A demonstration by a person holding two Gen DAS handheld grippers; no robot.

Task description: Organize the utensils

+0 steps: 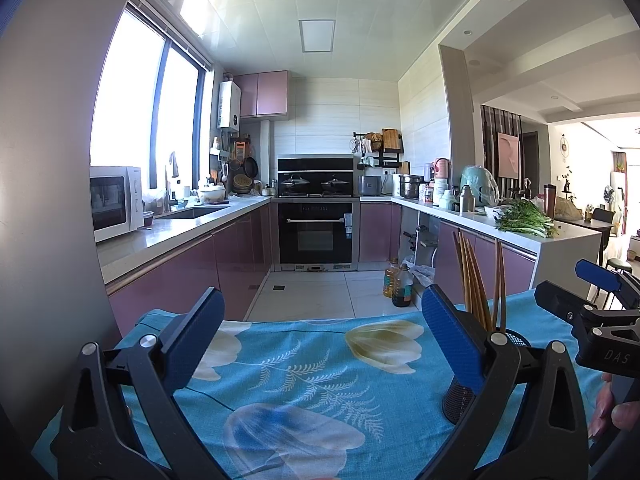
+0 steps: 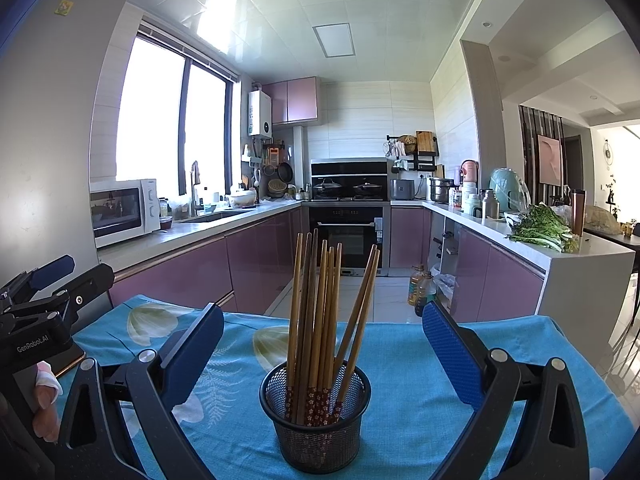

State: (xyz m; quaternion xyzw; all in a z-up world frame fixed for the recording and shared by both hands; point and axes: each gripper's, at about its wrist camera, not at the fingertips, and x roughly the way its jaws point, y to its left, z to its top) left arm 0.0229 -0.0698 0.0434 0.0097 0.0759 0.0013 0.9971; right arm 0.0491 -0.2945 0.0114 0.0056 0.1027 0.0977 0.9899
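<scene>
**Chopsticks Stand Gathered in Mesh Holder on Kitchen Table**

The right gripper (image 2: 322, 344) hangs with its blue-padded tongs spread wide and holding nothing, flanking a black mesh holder (image 2: 315, 424) that stands upright on the blue floral tablecloth (image 2: 420, 380). Wooden chopsticks (image 2: 320, 312) lean inside the holder, patterned ends down. To its left, the left gripper (image 1: 320, 344) is likewise spread and empty above bare cloth, the holder partly hidden behind its right finger. Beyond the table, oil bottles (image 2: 420, 286) sit on the tiled floor, with a built-in oven (image 2: 346, 236) at the far wall.
</scene>
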